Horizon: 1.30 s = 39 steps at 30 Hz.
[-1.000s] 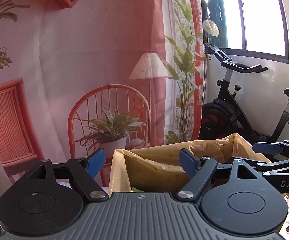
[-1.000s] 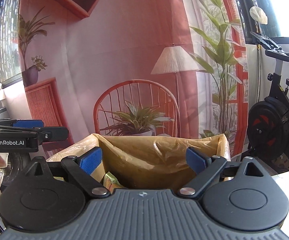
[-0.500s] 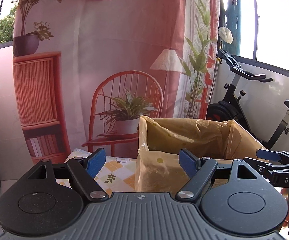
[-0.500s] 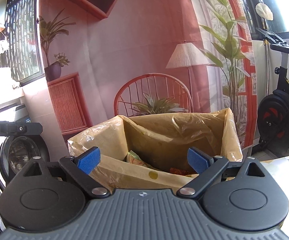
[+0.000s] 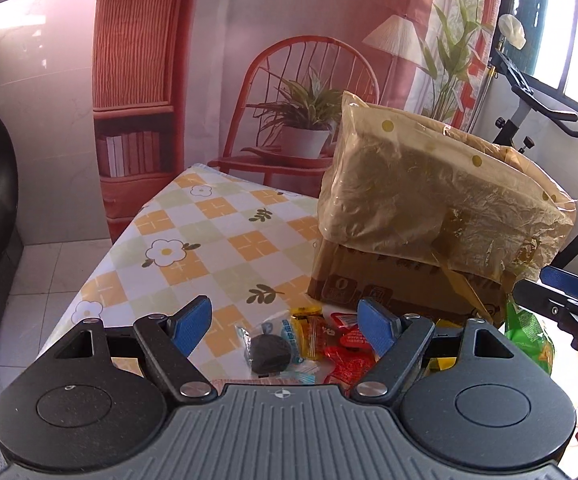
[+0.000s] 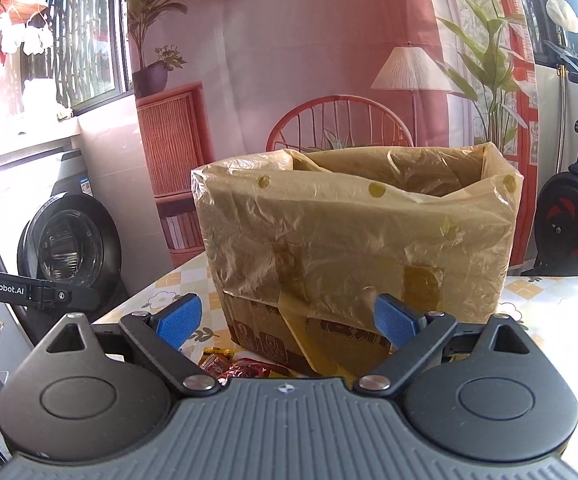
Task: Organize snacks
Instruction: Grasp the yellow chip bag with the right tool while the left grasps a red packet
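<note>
Crinkly snack wrappers (image 5: 321, 340) under my spread, empty left gripper (image 5: 285, 326) and right gripper (image 6: 289, 320); I'd probably pinch two at once.

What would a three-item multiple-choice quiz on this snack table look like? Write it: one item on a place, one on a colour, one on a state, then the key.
1. Where do the loose snack packets lie?
A. On the tablecloth in front of the box
B. On the floor
C. On the red chair

2. What colour is the bag lining the cardboard box?
A. Blue
B. Translucent yellow with dots
C. Black

3. How does the left gripper stand?
A. Shut on a packet
B. Open, holding nothing
C. Shut on the bag's rim

Key: 1 A, the packets sit on the checked tablecloth at the box's foot. 2 B, yellowish film with darker dots drapes over the box walls. 3 B, its blue pads stand apart above the packets, with nothing pinched.
</note>
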Each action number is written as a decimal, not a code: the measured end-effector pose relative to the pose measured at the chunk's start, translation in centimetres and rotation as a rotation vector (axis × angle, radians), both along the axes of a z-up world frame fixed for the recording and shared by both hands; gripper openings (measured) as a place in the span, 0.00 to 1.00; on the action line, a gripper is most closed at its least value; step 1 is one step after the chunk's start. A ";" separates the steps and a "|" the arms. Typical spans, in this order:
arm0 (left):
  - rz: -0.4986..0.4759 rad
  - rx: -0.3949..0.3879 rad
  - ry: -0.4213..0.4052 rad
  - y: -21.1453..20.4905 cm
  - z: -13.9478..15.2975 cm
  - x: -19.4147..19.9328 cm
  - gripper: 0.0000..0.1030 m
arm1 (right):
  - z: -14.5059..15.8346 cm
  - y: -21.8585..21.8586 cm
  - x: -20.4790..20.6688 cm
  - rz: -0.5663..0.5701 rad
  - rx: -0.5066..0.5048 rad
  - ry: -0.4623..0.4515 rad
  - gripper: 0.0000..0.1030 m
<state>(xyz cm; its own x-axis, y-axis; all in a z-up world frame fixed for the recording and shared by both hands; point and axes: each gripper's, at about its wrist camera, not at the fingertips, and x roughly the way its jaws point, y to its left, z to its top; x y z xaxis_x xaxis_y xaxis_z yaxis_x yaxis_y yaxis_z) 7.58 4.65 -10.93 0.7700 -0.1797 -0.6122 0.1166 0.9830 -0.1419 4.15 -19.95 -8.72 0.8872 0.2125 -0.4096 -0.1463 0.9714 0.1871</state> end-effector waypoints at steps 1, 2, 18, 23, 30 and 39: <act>0.011 -0.015 0.014 0.1 -0.6 -0.1 0.80 | -0.4 0.1 -0.1 0.003 0.000 0.016 0.92; 0.021 -0.025 0.024 0.3 -1.0 -0.2 0.80 | -1.0 0.2 -0.2 0.009 0.003 0.032 0.92; 0.030 0.026 0.073 -0.7 -4.1 -0.4 0.80 | -5.9 -0.4 -0.5 -0.044 0.042 0.228 0.88; 0.021 0.029 0.085 -1.1 -4.6 -0.3 0.80 | -6.0 0.4 0.2 -0.044 -0.023 0.246 0.88; -0.003 0.028 0.088 -1.6 -5.1 -0.3 0.79 | -6.1 1.1 0.1 -0.073 -0.063 0.300 0.85; -0.043 0.023 0.083 -2.3 -5.1 -0.3 0.74 | -6.5 2.1 0.9 -0.055 -0.105 0.325 0.85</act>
